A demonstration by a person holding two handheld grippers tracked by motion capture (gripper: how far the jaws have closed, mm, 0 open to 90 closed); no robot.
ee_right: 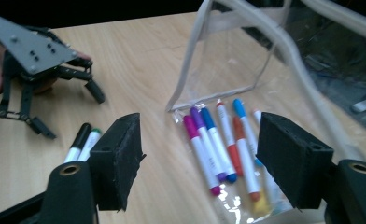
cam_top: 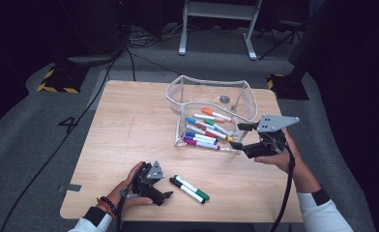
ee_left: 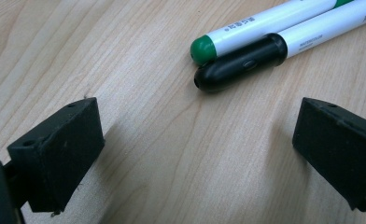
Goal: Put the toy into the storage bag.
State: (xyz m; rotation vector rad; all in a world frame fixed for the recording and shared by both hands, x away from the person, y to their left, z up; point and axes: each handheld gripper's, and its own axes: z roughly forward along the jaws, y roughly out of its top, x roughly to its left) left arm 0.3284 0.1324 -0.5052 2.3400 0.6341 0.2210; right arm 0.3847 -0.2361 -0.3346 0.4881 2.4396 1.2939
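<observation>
Work in hand: loose markers are being collected from the table (cam_top: 129, 125) into a clear pouch (cam_top: 209, 113); most markers already lie inside it, two remain outside

Left gripper (cam_top: 164, 196): jaws spread wide and empty, resting low over the wood near the front edge; in the left gripper view both jaws flank bare wood, with the marker caps just ahead of the gap, so it is lined up to reach forward and close on one

Black marker (ee_left: 284, 49): lies flat on the table, cap end toward the left gripper; the nearer of the two, so likely the next one to be picked

Green marker (ee_left: 265, 30): lies flat, side by side with the black marker and touching it; this contact means a closing grip could catch or roll both

Right gripper (cam_top: 240, 137): jaws open, holding nothing, at the pouch's near right corner; its own view looks between the jaws at the pouch's markers, a position suited to steadying the opening while the other hand loads

Clear pouch: stands at the far right part of the table with its mouth gaping upward and toward the person, walls bowed outward, which leaves room to drop a marker in

Markers in pouch (ee_right: 218, 144): lie roughly parallel on the pouch floor, in purple, blue, red, orange and other colours

Judged stage: near the end; two markers left
</observation>
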